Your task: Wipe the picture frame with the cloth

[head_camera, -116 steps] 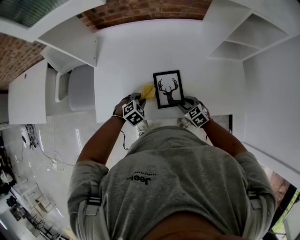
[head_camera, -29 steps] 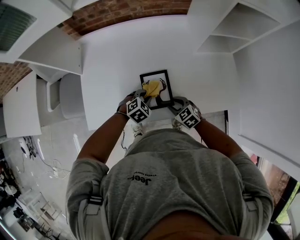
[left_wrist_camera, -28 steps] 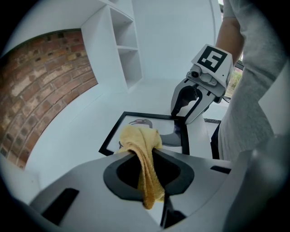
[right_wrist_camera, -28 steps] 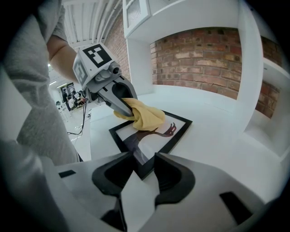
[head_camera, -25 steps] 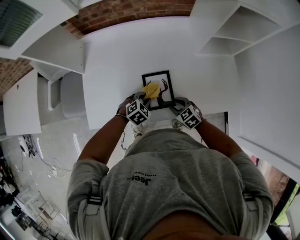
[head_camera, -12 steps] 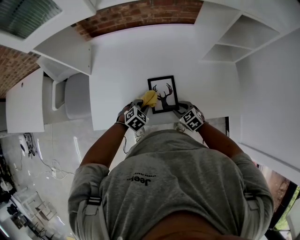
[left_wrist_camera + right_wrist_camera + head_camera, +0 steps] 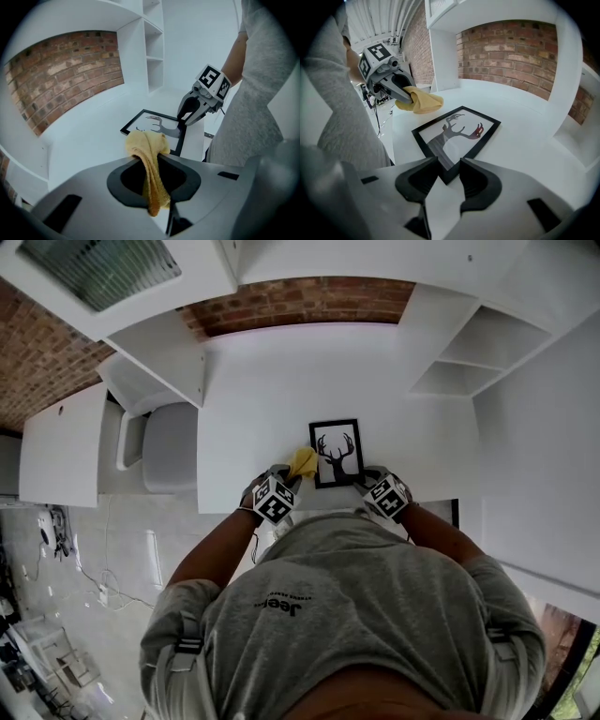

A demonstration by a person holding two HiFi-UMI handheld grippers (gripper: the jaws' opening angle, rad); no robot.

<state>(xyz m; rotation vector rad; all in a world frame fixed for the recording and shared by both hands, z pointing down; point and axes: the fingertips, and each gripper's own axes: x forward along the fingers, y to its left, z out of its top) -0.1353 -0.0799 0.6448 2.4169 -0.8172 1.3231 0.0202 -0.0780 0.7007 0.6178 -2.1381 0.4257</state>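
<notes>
Both claws are busy: my left gripper (image 7: 292, 475) clamps the yellow cloth (image 7: 302, 462) just beside the left edge of the picture frame (image 7: 337, 453), which lies flat on the table (image 7: 262, 409), while my right gripper (image 7: 362, 480) pinches its near corner, so I judge the wiping under way, not finished.

White table (image 7: 281, 381), black picture frame (image 7: 337, 453) flat on it — near the front edge

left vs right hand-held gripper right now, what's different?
Left hand-held gripper is shut on the yellow cloth; right hand-held gripper is shut on the near corner of the picture frame. Left holds something soft and bunched beside the frame; right holds the flat frame lying on the white table. Shared: both are closed on something.
</notes>
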